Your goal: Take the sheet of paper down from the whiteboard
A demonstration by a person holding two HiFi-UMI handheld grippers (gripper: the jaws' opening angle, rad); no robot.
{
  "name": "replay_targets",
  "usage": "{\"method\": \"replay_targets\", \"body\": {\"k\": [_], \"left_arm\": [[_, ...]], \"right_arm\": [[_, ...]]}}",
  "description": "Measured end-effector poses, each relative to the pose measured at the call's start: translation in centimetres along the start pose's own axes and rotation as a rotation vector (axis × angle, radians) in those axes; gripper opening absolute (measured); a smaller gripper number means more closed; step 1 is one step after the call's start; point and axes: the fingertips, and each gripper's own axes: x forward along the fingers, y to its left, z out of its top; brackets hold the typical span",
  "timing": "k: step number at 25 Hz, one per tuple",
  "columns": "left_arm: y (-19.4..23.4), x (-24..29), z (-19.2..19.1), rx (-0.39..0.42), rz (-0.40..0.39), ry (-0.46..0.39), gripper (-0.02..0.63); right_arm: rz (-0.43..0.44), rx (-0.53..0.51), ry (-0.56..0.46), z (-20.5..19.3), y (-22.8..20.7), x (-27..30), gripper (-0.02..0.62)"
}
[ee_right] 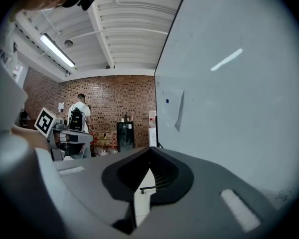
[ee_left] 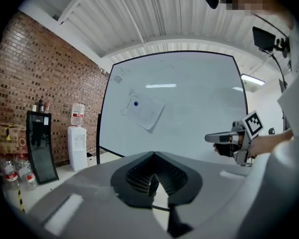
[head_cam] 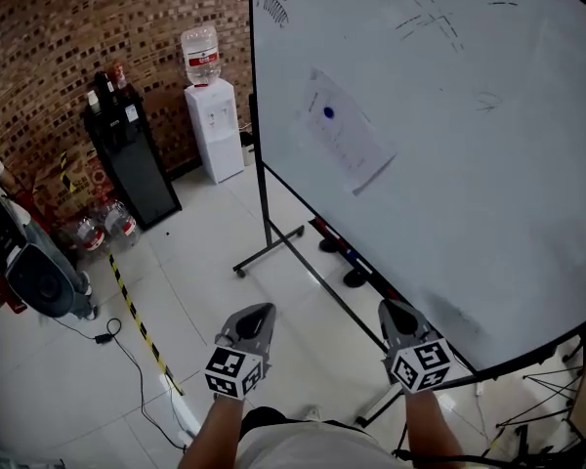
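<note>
Paper hangs up ahead of the closed, empty left gripper and right gripper; open one, then pinch its lower corner.

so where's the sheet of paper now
In the head view the sheet hangs tilted on the whiteboard, left part, under a blue magnet.

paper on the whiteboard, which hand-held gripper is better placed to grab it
Right, probably: the right hand-held gripper is beside the whiteboard, nearer the paper; the left hand-held gripper is farther out. Both are shut.
</note>
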Motion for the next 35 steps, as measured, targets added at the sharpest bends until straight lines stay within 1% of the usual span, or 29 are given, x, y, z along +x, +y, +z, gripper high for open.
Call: {"method": "replay_targets", "body": {"k": [3, 8, 11, 14, 16, 20, 23, 26, 30, 35], "left_arm": [[0.6, 2.1, 0.9, 0.016, -0.009, 0.002, 0.002], [1.7, 5.3, 2.0, 0.034, -0.062, -0.008, 0.002], [3.5, 8.3, 1.7, 0.021, -0.093, -0.007, 0.002], [5.5, 11.6, 1.6, 0.016, -0.148, 0.000, 0.002], [7.5, 13.8, 2.6, 0.031, -0.189, -0.010, 0.002], [13.2, 18.3, 5.3, 0.078, -0.269, -0.034, 0.002], [16.9, 21.6, 7.2, 0.103, -0.354, -0.032, 0.002], [19.4, 24.5, 8.9, 0.130, -0.432, -0.036, 0.002], [20.5, 27.4, 10.6, 0.142, -0.525, -0.051, 0.002], [19.3, 29.5, 12.0, 0.149, -0.618, -0.065, 0.002]], "right_arm": [[-0.001, 0.014, -0.005, -0.2, -1.2, 1.2, 0.006], [-0.040, 0.028, -0.004, -1.2, -2.7, 3.0, 0.006], [-0.080, 0.044, 0.011, -2.5, -3.9, 4.7, 0.007], [-0.138, 0.063, 0.020, -2.9, -5.0, 6.8, 0.008], [-0.177, 0.065, -0.001, -1.8, -5.6, 9.0, 0.006], [-0.253, 0.051, -0.047, 1.7, -5.8, 15.0, 0.007], [-0.344, 0.061, -0.069, 4.1, -6.0, 18.1, 0.007], [-0.434, 0.068, -0.086, 6.0, -6.3, 19.6, 0.007], [-0.536, 0.082, -0.097, 7.1, -6.9, 20.5, 0.006], [-0.607, 0.108, -0.103, 7.4, -7.1, 20.3, 0.008]]}}
